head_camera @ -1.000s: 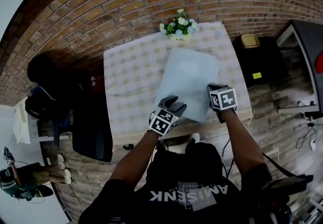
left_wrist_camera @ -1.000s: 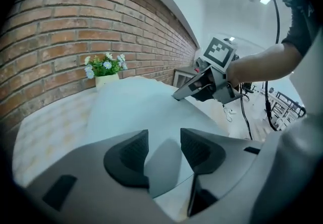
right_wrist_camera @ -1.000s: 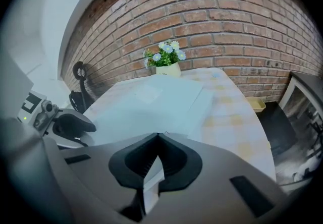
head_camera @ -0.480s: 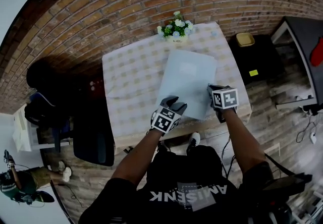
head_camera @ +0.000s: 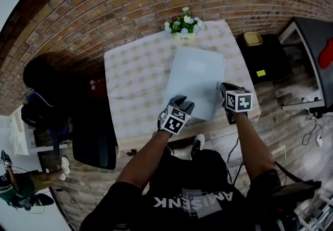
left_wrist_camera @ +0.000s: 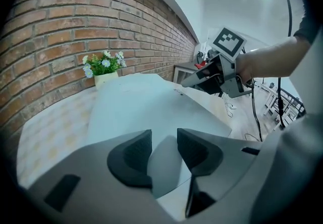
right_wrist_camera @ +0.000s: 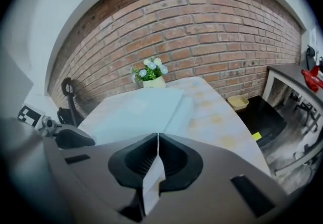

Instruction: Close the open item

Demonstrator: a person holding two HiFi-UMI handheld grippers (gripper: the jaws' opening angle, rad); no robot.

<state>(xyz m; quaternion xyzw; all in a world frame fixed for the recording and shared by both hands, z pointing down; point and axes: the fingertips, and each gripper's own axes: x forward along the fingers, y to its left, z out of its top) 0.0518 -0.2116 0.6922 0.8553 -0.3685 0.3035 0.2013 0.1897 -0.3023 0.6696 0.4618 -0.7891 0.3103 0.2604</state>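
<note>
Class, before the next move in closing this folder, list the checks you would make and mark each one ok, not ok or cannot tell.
1. Right hand-held gripper clamped on the folder cover's edge: ok.
2. Left hand-held gripper gripping the cover: not ok; its jaws are closing with the cover's corner between them, pads not yet pressing.
3. Nothing lying on the cover: ok.
4. Flower pot off the folder, beyond its far edge: ok.
5. Cover lying flat and fully shut: cannot tell.
</note>
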